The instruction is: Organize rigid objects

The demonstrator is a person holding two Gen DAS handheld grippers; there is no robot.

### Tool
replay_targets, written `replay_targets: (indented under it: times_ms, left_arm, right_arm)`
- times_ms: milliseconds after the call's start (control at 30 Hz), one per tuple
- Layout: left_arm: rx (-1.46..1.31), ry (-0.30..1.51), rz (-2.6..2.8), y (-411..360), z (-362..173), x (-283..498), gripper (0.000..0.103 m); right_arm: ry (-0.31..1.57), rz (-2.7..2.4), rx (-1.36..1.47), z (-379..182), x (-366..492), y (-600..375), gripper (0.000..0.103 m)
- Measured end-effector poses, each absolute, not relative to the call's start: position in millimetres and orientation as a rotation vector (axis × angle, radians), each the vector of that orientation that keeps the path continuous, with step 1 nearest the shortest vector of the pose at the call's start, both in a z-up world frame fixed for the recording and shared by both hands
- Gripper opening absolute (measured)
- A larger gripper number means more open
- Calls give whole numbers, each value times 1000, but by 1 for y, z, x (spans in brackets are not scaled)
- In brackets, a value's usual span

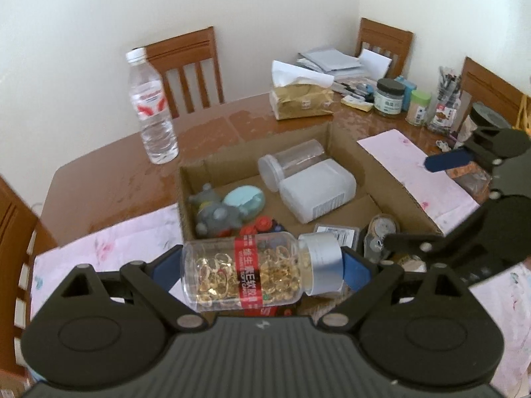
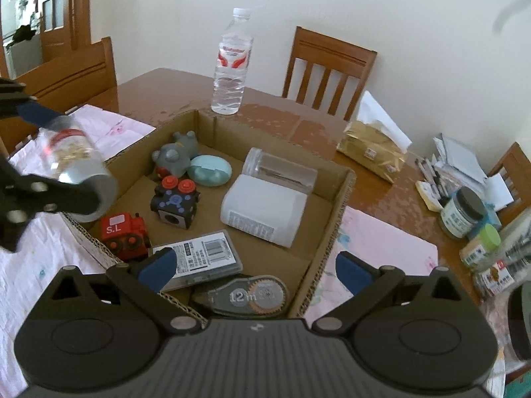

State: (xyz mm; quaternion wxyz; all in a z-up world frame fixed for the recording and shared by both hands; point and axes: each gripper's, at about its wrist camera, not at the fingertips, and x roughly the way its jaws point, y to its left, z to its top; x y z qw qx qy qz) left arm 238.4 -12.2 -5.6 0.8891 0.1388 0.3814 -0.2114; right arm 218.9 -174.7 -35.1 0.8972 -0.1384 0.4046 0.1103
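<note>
My left gripper (image 1: 262, 270) is shut on a clear capsule bottle (image 1: 252, 272) with a red label and silver cap, held sideways above the near edge of an open cardboard box (image 1: 391, 179). The same bottle (image 2: 71, 162) shows at the left of the right wrist view. My right gripper (image 2: 255, 268) is open and empty over the box's near right corner (image 2: 332, 232). In the box lie a grey toy (image 2: 174, 156), a teal case (image 2: 209, 170), a black cube (image 2: 174, 202), a red toy (image 2: 124, 233), a white bottle (image 2: 262, 209), a clear jar (image 2: 278, 169), a flat case (image 2: 202, 258) and a tape dispenser (image 2: 252, 295).
A water bottle (image 2: 232, 63) stands behind the box. A tissue pack (image 2: 375, 149) lies to the right. Jars (image 2: 463, 212), pens and papers crowd the far right. Pink cloths (image 2: 381, 258) flank the box. Wooden chairs (image 2: 328, 69) ring the table.
</note>
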Motion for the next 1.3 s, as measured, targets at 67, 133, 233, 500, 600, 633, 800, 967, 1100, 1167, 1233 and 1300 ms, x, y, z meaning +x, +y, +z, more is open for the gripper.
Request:
replay_targets:
  times_ms: [67,133,233,500,600,633,800,967,1100,1167,1233,1300]
  left_arm:
    - [307,795,-450,-18,-11,246,95]
    - [321,799,-452,-23,-18,253,95]
    - [320,797,-443,-26,-27,261,96]
    - [308,699,-353,-20,-22,257,102]
    - [286,690,-322,-14,-19,252,102]
    - [281,692,-314,-11,-18,249,102]
    - [263,719,-263,-5,-12,237,102]
    - [189,769,-206,-5,-4,219,102]
    - [163,851,-136,-8,-3,209,102]
    - [140,890,-111,-8,-2,204,102]
    - [120,909,-99,-6,1,199,102]
    - [105,915,-94,-4,4,194,102]
  right_arm:
    - [840,219,-280,-34,215,-178,103]
    - [843,212,-276,-33,213,-180,103]
    - [844,203,-274,-32,210,-182,103]
    - [873,166,-238,-26,208,-187,103]
    - [888,151,-211,-24,211,-188,103]
    - [897,145,-201,-23,213,-189,103]
    - [929,115,-164,-19,214,-189,103]
    - [992,48,-149,-20,213,-184,103]
    - [1046,-6,-106,-21,207,-181,103]
    - [1065,-24,-97,-20,202,-180,103]
    - [1071,-36,-88,-17,197,-178,103]
    - [1074,-40,-72,-13,192,-177,103]
